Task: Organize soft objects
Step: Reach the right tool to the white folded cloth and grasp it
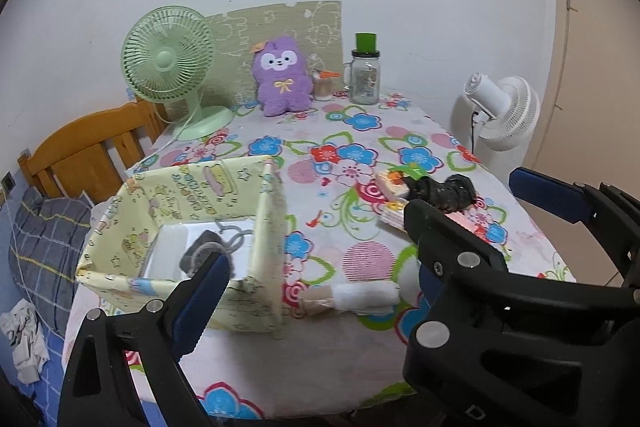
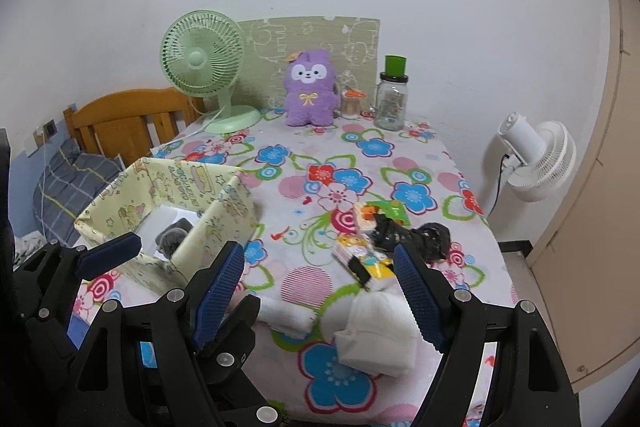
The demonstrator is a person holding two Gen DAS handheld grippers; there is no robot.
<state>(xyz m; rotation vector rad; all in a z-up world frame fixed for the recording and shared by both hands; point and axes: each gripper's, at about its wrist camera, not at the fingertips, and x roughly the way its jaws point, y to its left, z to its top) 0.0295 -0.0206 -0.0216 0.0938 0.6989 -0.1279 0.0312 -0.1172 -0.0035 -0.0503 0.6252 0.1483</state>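
A pale yellow fabric box [image 1: 264, 227] [image 2: 224, 223] stands open at the table's left, with a grey soft item [image 1: 200, 253] [image 2: 172, 239] lying inside. My left gripper [image 1: 316, 235] is open and empty, hovering by the box's near right corner. My right gripper [image 2: 318, 251] is open just to its right, nothing between the pads. Below and ahead of it lie white rolled cloths [image 2: 380, 339] [image 1: 360, 297], a black soft bundle [image 2: 416, 237] [image 1: 448, 191] and tissue packs [image 2: 360, 251]. A purple plush [image 1: 282, 75] [image 2: 310, 91] sits at the far edge.
At the back stand a green fan [image 1: 170, 63], a glass jar with a green lid [image 1: 365, 73] and a patterned board. A white fan [image 2: 536, 159] is beyond the table's right edge. A wooden headboard [image 1: 92, 147] and a plaid pillow lie to the left.
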